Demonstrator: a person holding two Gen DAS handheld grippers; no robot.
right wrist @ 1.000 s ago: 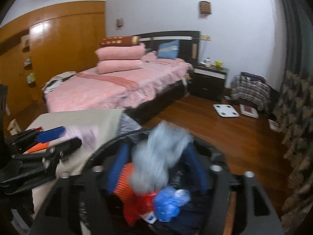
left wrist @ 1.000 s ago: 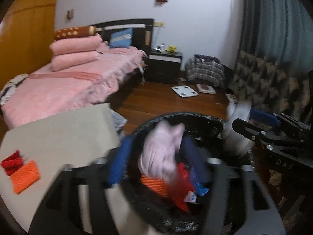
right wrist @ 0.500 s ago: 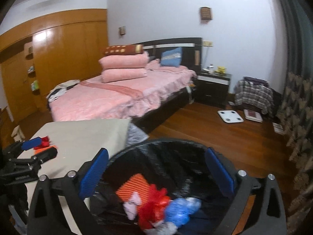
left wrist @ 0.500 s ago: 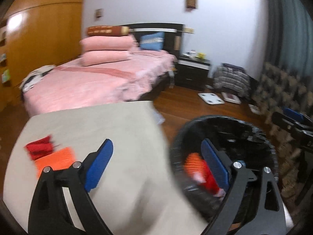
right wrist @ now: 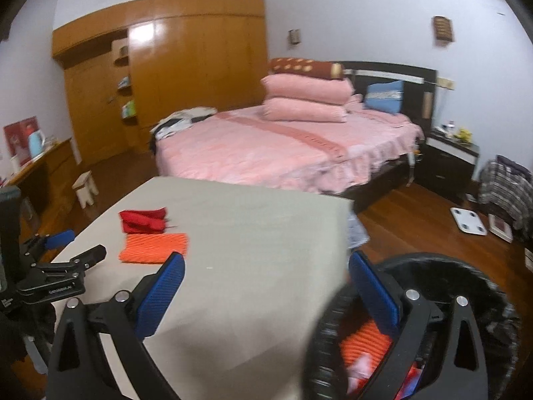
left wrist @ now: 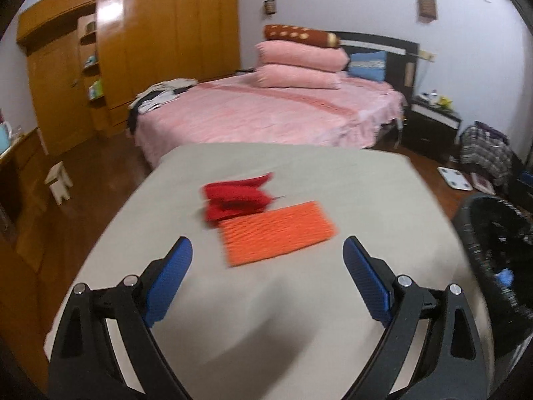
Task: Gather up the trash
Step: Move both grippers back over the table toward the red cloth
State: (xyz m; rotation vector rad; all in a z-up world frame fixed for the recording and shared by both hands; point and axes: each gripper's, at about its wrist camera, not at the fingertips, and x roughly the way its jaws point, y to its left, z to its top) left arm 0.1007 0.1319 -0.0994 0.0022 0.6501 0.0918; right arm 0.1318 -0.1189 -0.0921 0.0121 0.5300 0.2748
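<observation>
An orange ribbed foam net (left wrist: 278, 236) (right wrist: 154, 247) lies flat on the beige table (left wrist: 349, 180) (right wrist: 253, 233), with a crumpled red piece (left wrist: 238, 200) (right wrist: 143, 221) touching its far edge. My left gripper (left wrist: 268, 263) hovers open just short of the orange net, nothing between its blue pads (left wrist: 168, 281). My right gripper (right wrist: 266, 286) is open and empty over the table's right edge. A black-lined trash bin (right wrist: 466, 270) (left wrist: 489, 233) stands beside the table on the right, with orange, red and pale scraps inside. The left gripper also shows at the left of the right wrist view (right wrist: 60, 246).
A pink bed (left wrist: 266, 113) with stacked pillows stands behind the table. A wooden wardrobe (left wrist: 133, 50) fills the left wall. A small stool (left wrist: 60, 181), a dark nightstand (left wrist: 433, 126), a white scale (left wrist: 454, 178) and a plaid bundle (left wrist: 486, 151) are on the wooden floor.
Both grippers let go of crumpled trash over the bin and opened wide. They then swung left from the bin toward the table; the left one now faces the orange and red pieces.
</observation>
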